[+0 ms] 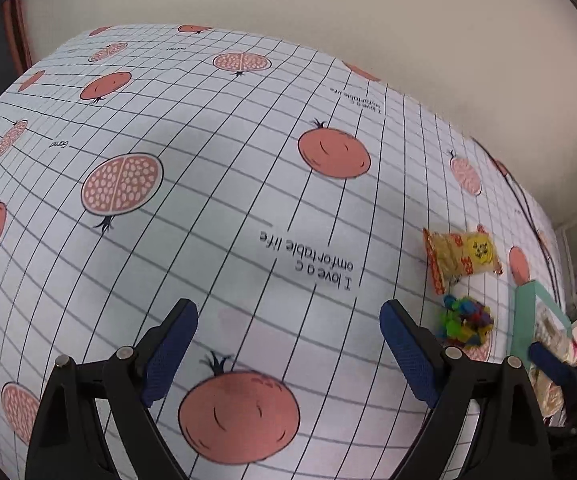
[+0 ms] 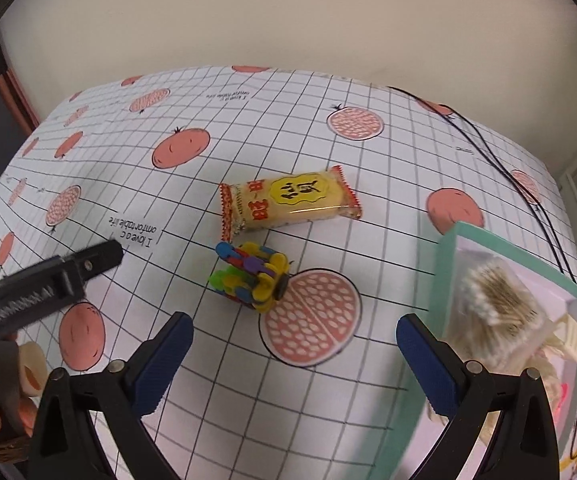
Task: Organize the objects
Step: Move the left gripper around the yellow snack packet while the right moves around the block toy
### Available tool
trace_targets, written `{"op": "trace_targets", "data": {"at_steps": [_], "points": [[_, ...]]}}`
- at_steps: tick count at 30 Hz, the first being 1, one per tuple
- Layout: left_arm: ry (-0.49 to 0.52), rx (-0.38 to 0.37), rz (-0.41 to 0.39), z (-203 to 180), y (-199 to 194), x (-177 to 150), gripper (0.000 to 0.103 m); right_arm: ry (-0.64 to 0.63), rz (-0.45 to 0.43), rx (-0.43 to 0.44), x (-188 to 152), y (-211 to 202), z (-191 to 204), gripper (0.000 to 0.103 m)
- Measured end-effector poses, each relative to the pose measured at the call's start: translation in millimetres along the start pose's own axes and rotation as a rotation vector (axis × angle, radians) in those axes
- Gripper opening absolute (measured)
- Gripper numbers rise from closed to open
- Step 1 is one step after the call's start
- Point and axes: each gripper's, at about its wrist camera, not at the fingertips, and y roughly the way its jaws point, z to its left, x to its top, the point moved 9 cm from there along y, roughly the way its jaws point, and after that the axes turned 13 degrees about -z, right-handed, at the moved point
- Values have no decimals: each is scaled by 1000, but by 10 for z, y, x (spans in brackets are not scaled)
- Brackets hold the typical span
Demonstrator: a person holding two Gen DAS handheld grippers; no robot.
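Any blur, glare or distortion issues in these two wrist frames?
Left wrist: heavy fisheye bowing of the tablecloth grid, dark corner vignette, snack packet soft near the edge. Right wrist: same bowing, left gripper motion-blurred, glare strip on the packet, cotton swabs blurred.

Yellow-and-red snack packet, multicoloured toy, mint-green box, pomegranate-print gridded tablecloth
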Motion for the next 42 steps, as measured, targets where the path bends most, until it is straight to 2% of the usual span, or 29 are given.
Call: {"op": "trace_targets", "data": {"at_steps": [11,19,33,42], "points": [[-13,-5,-6,74,172,100,93,4,36,-2,-30,307,87,103],[34,-19,-12,-53,226,139,93,-8,41,-9,13,399,122,103],[135,-110,-20,-537,294,222,93,80,31,-32,33,444,-264,96],[247,-151,-1,-921,369,203,93,118,22,-30,70,453,-393,85]]}}
